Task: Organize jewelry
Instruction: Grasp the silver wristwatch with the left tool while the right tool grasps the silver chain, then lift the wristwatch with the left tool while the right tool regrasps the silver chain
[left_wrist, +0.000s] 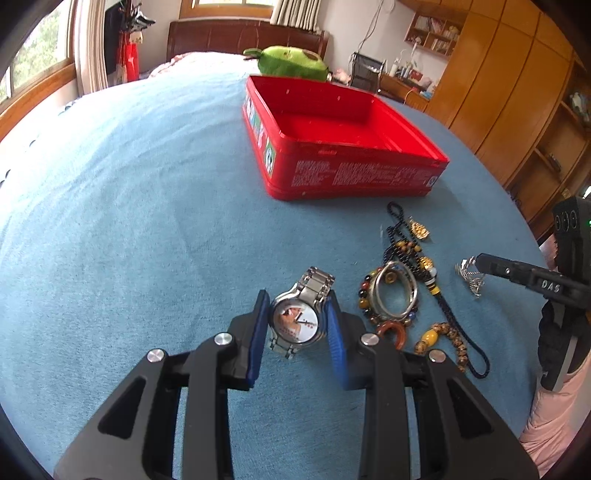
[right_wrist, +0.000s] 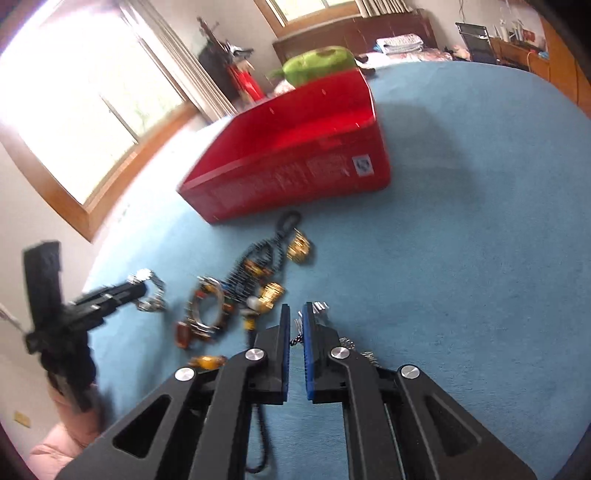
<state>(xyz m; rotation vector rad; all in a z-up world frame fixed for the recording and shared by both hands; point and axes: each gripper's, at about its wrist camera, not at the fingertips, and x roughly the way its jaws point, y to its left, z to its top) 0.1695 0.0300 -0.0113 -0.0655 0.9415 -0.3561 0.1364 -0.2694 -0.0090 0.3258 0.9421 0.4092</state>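
Left gripper (left_wrist: 297, 317) is clamped on a steel watch (left_wrist: 301, 315) — case between the blue pads, band ends sticking out above and below, just over the blue sheet (left_wrist: 129, 184). Right gripper (right_wrist: 295, 325) has its jaws nearly together, pinching a thin silver chain (left_wrist: 469, 275) that dangles from the tip. Remaining pile — bead bracelet (left_wrist: 388, 295), black bead necklace (left_wrist: 406, 240) — lies on the sheet between the two grippers, with the open red tin (left_wrist: 351, 173) just beyond it.
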